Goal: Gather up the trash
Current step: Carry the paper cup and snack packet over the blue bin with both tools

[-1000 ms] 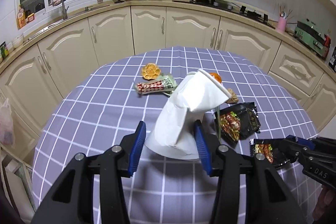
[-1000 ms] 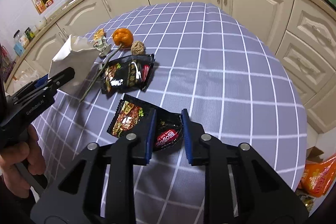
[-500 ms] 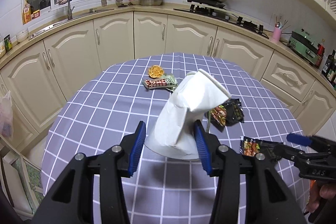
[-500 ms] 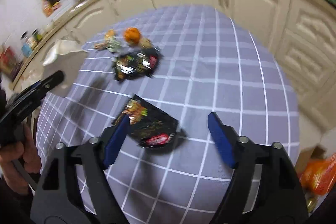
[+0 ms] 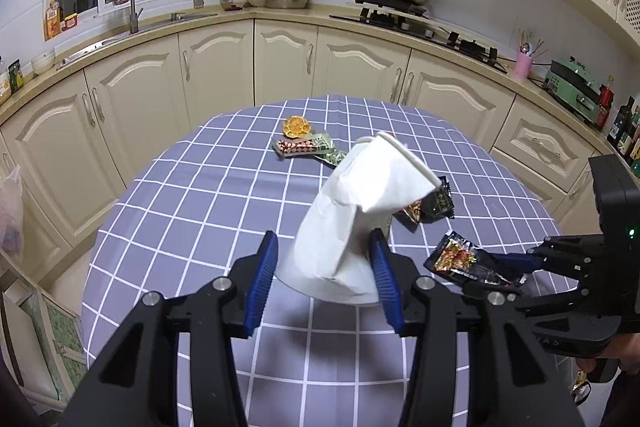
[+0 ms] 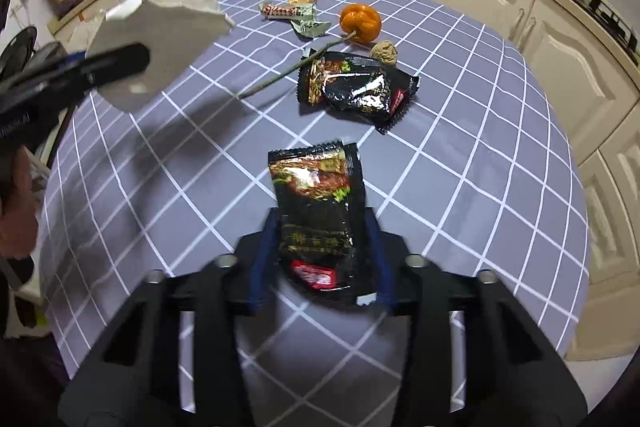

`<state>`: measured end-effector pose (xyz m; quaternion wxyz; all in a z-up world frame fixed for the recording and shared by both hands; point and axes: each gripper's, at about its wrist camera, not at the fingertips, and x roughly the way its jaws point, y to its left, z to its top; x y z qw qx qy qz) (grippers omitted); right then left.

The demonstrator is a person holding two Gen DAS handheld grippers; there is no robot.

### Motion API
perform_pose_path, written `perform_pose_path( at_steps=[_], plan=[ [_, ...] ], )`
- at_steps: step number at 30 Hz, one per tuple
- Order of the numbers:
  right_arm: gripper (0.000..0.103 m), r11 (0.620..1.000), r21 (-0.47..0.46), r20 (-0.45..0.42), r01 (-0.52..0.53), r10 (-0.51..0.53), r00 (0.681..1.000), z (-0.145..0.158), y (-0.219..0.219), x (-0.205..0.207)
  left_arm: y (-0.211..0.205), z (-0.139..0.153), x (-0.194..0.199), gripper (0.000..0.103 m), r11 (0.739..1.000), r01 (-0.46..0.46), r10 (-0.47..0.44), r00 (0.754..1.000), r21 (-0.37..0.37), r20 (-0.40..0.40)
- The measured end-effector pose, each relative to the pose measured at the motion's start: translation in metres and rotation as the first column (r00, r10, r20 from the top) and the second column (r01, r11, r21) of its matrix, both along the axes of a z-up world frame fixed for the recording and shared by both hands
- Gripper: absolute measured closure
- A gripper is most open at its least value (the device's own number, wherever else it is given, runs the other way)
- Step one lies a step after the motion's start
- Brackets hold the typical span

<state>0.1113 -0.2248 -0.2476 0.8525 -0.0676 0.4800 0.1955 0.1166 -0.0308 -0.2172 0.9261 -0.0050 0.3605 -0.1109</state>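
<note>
My left gripper (image 5: pixel 323 247) is shut on a crumpled white paper bag (image 5: pixel 352 211), which it holds upright above the table with its mouth tilted to the right. The bag (image 6: pixel 160 27) and the left gripper (image 6: pixel 116 63) also show at the left of the right wrist view. My right gripper (image 6: pixel 321 227) is closing on a black snack wrapper (image 6: pixel 318 199) that lies lengthwise between its fingers. In the left wrist view the wrapper (image 5: pixel 464 259) hangs from the right gripper (image 5: pixel 504 265) just above the cloth.
On the purple checked tablecloth (image 6: pixel 460 155) lie a second black wrapper (image 6: pixel 360 87), an orange pepper (image 6: pixel 360 21) with a long stem, a twine ball (image 6: pixel 384 53), red and green candy wrappers (image 6: pixel 288 11) and a dried orange slice (image 5: pixel 296 126). Cream cabinets ring the table.
My right gripper opened wide over the black wrapper, rolled, then closed on it again and lifted it. My left gripper drew back a little with the bag.
</note>
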Motion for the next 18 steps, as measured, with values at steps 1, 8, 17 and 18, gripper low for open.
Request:
perform_pose_path(
  at_steps=[1,8,17,18],
  plan=[
    [0.075,1.000,0.001,0.002,0.005,-0.005,1.000,0.001,0.000,-0.002,-0.001,0.000,-0.001,0.057,1.000,0.001,-0.001,1.000,-0.002,-0.002],
    [0.081,0.986,0.129,0.032,0.101,-0.106,0.994,0.021,-0.020,-0.018,-0.008,0.010,-0.007,0.057,1.000,0.021,-0.020,1.000,-0.018,0.020],
    [0.081,0.952,0.232,0.126,0.201,-0.234,0.964,0.066,-0.059,-0.041,-0.032,0.038,-0.018,0.057,0.995,0.078,-0.073,0.995,-0.058,0.070],
    [0.081,0.944,0.249,0.141,0.217,-0.257,0.956,0.073,-0.066,-0.046,-0.036,0.043,-0.019,0.057,0.994,0.088,-0.083,0.993,-0.062,0.080]
  ],
)
